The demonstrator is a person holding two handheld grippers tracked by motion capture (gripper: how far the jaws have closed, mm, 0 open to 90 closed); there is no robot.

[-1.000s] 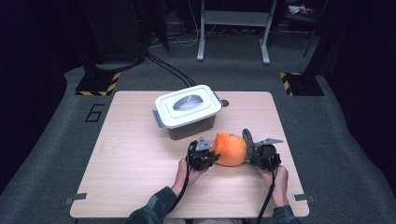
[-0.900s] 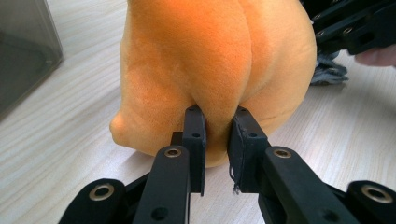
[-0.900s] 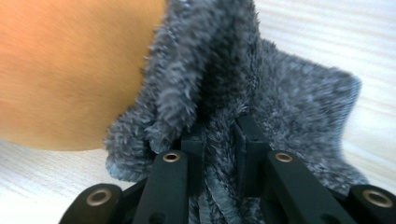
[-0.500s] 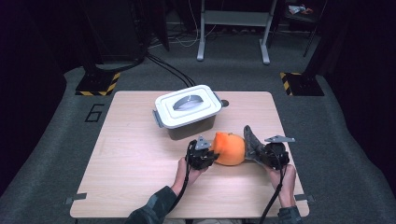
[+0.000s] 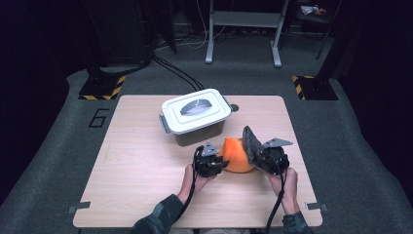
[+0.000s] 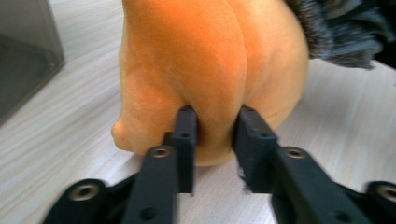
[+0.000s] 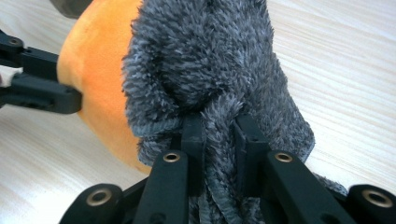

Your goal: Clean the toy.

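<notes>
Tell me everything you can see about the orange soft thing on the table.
The orange soft thing is rounded and plush-looking, with a smooth, short-napped surface and a seam or crease down its side. It rests on the wooden table, just in front of the lidded box. The left tool has a fold of it between its jaws, which have just been opening. A grey fluffy cloth lies against its other side, pinched by the right tool.

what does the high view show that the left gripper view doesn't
The high view alone shows the white-lidded container, the person's hands, and the right gripper shut on the grey cloth. The left gripper view alone shows the left gripper with its jaws, which have just been opening, pinching a fold of the orange plush. Both show plush, cloth and wooden table.
</notes>
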